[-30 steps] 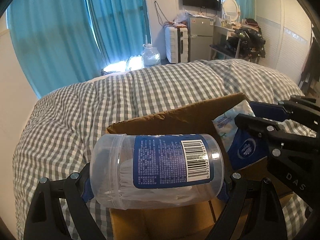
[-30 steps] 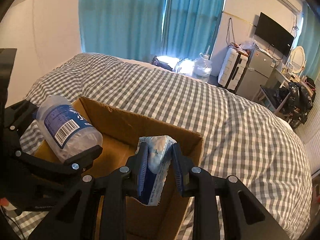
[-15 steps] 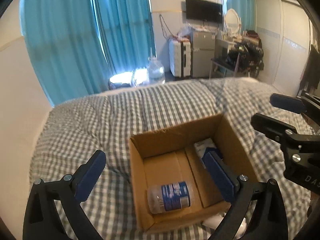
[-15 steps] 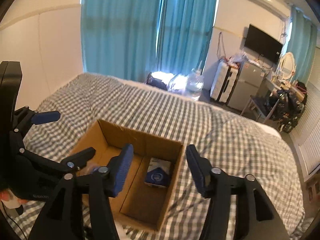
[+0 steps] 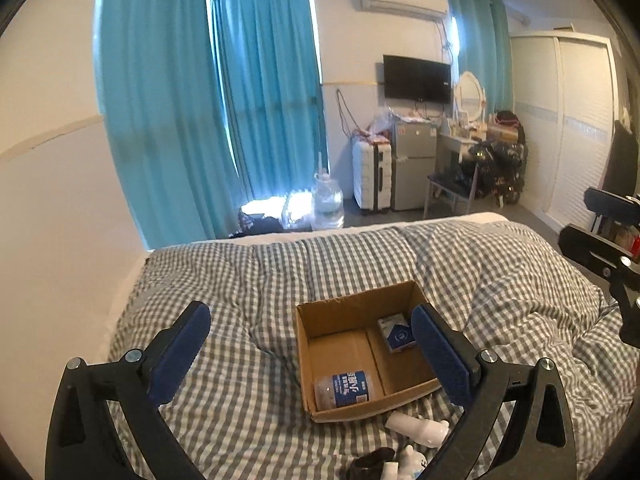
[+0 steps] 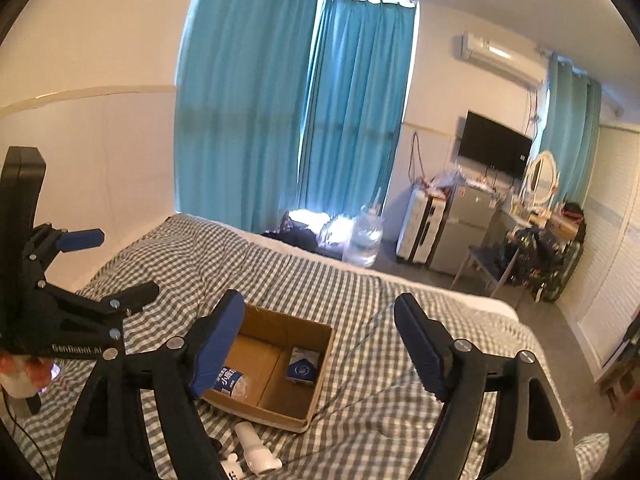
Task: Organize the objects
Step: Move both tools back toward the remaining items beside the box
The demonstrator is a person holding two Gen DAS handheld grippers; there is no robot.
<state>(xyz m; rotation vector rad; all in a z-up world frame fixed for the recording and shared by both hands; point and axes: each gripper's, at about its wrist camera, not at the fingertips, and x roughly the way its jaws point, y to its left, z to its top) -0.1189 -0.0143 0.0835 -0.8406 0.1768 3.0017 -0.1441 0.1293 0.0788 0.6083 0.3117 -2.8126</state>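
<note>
An open cardboard box (image 5: pixel 344 316) sits on the checkered bed; it also shows in the right wrist view (image 6: pixel 304 404). Inside lie a clear jar with a blue label (image 5: pixel 342 390), also seen in the right wrist view (image 6: pixel 232 384), and a blue-white packet (image 5: pixel 398 334), also in the right wrist view (image 6: pixel 303 365). My left gripper (image 5: pixel 312 352) is open and empty, high above the box. My right gripper (image 6: pixel 320 344) is open and empty, also high above it. A white bottle (image 5: pixel 416 428) lies in front of the box, also in the right wrist view (image 6: pixel 256 446).
Small white and dark items (image 5: pixel 384 464) lie on the gingham duvet (image 5: pixel 240 360) near the front edge. Beyond the bed stand a water jug (image 5: pixel 328 204), a suitcase (image 5: pixel 372 176), a small fridge (image 5: pixel 414 164), a chair and teal curtains (image 5: pixel 240 100).
Both grippers opened and let go of the jar and the packet, which now lie in the box. Both grippers then rose and pulled back far from the box.
</note>
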